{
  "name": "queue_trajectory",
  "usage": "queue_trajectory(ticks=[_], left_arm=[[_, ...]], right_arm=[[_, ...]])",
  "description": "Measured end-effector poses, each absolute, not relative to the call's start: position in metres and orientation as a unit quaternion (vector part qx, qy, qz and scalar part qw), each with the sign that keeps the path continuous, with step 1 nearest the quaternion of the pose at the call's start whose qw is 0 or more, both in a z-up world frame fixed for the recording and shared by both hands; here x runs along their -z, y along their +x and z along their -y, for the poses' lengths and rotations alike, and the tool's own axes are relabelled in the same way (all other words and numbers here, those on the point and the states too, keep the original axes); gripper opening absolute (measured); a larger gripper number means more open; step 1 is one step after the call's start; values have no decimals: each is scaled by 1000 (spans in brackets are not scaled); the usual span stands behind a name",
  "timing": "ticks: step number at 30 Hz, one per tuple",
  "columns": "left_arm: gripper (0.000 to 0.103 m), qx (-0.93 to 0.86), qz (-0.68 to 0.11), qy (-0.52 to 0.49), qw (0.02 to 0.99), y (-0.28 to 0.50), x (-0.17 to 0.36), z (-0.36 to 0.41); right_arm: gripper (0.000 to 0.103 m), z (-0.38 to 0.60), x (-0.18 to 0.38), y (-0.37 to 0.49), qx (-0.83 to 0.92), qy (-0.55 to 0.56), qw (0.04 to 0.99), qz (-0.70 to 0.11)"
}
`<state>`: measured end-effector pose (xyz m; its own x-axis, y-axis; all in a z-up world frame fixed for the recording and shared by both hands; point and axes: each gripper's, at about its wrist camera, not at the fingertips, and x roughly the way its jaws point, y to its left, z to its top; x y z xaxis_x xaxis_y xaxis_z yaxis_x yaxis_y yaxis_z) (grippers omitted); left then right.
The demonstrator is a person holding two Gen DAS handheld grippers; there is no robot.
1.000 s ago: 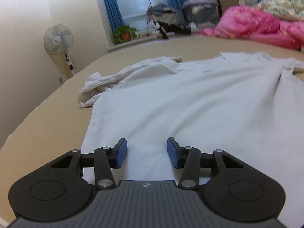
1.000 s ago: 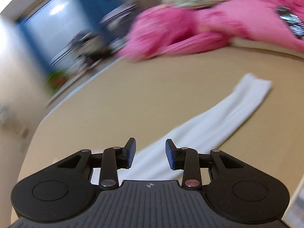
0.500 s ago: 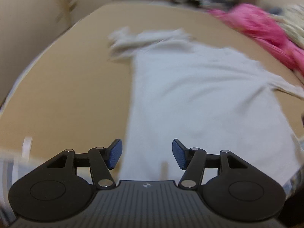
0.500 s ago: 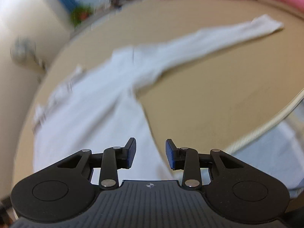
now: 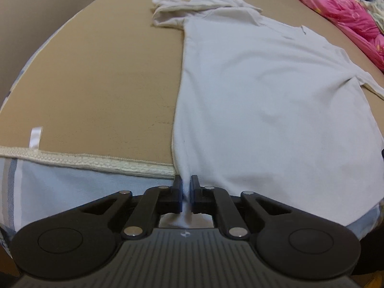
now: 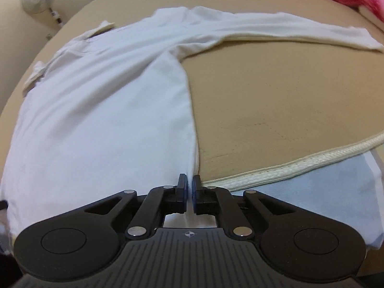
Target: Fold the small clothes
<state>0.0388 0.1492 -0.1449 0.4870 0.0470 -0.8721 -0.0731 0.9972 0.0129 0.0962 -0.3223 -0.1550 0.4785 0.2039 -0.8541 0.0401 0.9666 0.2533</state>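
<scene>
While the white long-sleeved shirt (image 5: 276, 91) lies flat on the tan bed (image 5: 96, 72), you grip both its bottom corners.
Your left gripper (image 5: 184, 192) has its fingers clenched on the hem's left corner at the bed's corded edge; your right gripper (image 6: 189, 192) pinches the right corner likewise. One sleeve (image 6: 300, 33) stretches out straight, the other (image 5: 177, 12) is bunched.
</scene>
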Motion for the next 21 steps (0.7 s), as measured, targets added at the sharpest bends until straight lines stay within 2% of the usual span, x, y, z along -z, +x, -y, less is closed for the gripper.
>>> queue_trajectory(ticks=[5,8,14,17,21], left_arm=[[4,1,-455,-29,890,16,108,-138],[4,24,-445,-56,893,0,96,-140],[5,-5,-521,-73,851,8,125,-153],[8,-10,-499,-67,864,7,116,-152],[14,-7,-439,-17,898,-5,97,-135]], right_arm=[[2,369,120,79,-22,200,862,-465],[2,384,106,64,17,168,881,-441],[4,382,148,71,6,166,832,-529],[4,378,143,72,20,148,839,-523],[5,380,126,72,27,159,869,-468]])
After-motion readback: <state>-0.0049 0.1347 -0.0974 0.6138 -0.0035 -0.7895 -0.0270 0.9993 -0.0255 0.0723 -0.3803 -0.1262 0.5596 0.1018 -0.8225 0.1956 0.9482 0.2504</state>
